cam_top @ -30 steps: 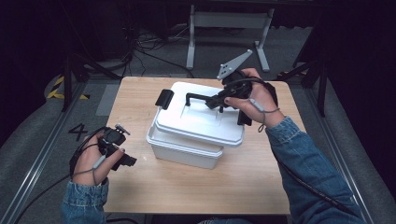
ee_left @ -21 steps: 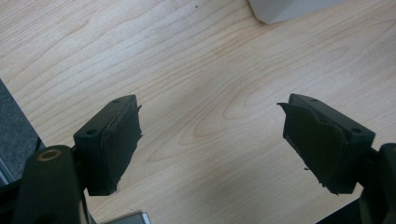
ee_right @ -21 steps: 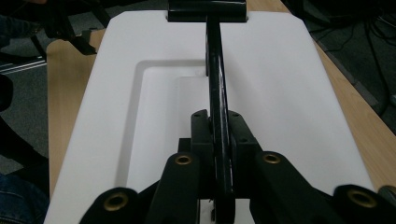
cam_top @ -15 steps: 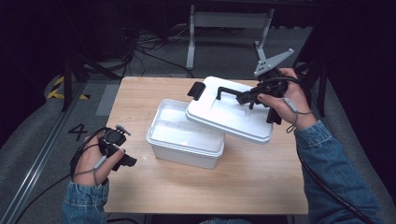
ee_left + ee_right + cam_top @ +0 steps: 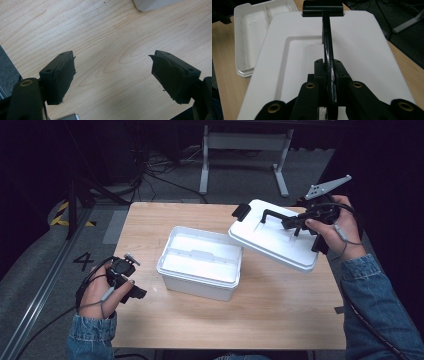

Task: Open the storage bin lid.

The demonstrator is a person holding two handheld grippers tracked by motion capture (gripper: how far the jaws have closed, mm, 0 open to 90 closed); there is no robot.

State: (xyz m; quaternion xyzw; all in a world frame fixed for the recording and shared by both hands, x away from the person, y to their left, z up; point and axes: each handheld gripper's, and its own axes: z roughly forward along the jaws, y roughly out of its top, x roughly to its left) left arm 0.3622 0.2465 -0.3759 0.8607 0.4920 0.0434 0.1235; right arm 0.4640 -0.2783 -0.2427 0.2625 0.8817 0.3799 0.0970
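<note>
- Since half a second ago my right gripper [image 5: 300, 222] has carried the white lid [image 5: 272, 237] farther toward the table's right edge; a second ago it still sat square on the box.
- The lid now hangs tilted in the air, its low corner just over the box's right rim, its far side near the table's right edge.
- My right jaws are clamped tight on the lid's black handle [image 5: 328, 55], which runs straight up between them in the right gripper view.
- The white box [image 5: 200, 262] stands open mid-table, uncovered, its inner divider showing; it has not shifted.
- My left gripper [image 5: 112, 75] has stayed near the table's front left corner, jaws spread wide with nothing between them, bare wood beneath.
- One corner of the box shows at the top of the left gripper view, well apart from those jaws.
- Open wood lies in front of the box and to its left on the table [image 5: 280, 320].
</note>
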